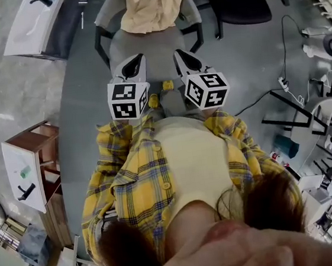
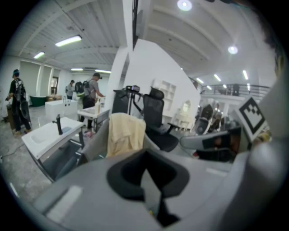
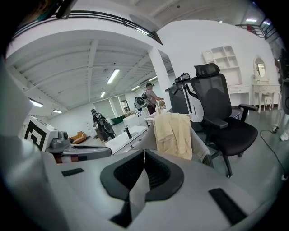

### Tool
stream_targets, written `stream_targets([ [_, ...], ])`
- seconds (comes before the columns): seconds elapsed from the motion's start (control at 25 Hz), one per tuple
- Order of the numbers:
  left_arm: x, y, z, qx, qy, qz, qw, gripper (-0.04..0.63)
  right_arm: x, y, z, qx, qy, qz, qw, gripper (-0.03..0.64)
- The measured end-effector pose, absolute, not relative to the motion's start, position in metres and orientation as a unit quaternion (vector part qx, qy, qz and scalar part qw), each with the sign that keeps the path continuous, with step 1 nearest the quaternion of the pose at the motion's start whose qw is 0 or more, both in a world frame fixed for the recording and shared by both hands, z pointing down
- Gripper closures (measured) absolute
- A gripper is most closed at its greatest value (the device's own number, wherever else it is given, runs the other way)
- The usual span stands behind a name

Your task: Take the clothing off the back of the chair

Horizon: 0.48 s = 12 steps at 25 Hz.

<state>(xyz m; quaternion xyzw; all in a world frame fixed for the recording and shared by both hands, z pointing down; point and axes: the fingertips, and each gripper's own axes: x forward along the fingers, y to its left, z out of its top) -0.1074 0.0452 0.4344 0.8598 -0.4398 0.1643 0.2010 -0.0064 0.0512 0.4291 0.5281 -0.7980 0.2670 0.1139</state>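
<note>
Two sets of jaws closed: left gripper (image 1: 136, 62), right gripper (image 1: 180, 57) | soft cream clothing (image 1: 153, 5) draped over grey chair (image 1: 141, 44)

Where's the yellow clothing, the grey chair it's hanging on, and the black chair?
yellow clothing (image 1: 154, 5): head view, middle of the draped cloth.
grey chair (image 1: 144, 45): head view, its seat.
black chair (image 3: 216, 92): right gripper view, its mesh backrest.

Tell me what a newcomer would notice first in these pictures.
First comes the pale yellow garment draped over the back of the grey padded chair, at the top of the head view. Next come the left gripper and right gripper, side by side, both shut and empty, pointing at that chair without touching it. A black mesh office chair stands just to the right of the grey one.
</note>
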Motion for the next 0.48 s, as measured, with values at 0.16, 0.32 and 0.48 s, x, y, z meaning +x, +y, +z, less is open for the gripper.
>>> stream_targets([
  [0.16, -0.107, 0.027, 0.437, 0.857, -0.445, 0.167, 0.199, 0.591, -0.006, 0.032, 0.433, 0.524, -0.799, 0.272, 0.113, 0.601],
  [0.32, -0.108, 0.001, 0.44, 0.854, -0.451, 0.167, 0.199, 0.591, -0.006, 0.008, 0.437, 0.518, -0.801, 0.278, 0.112, 0.601],
  [0.48, -0.099, -0.028, 0.446, 0.853, -0.451, 0.17, 0.201, 0.591, 0.002, -0.018, 0.444, 0.514, -0.801, 0.285, 0.115, 0.601],
])
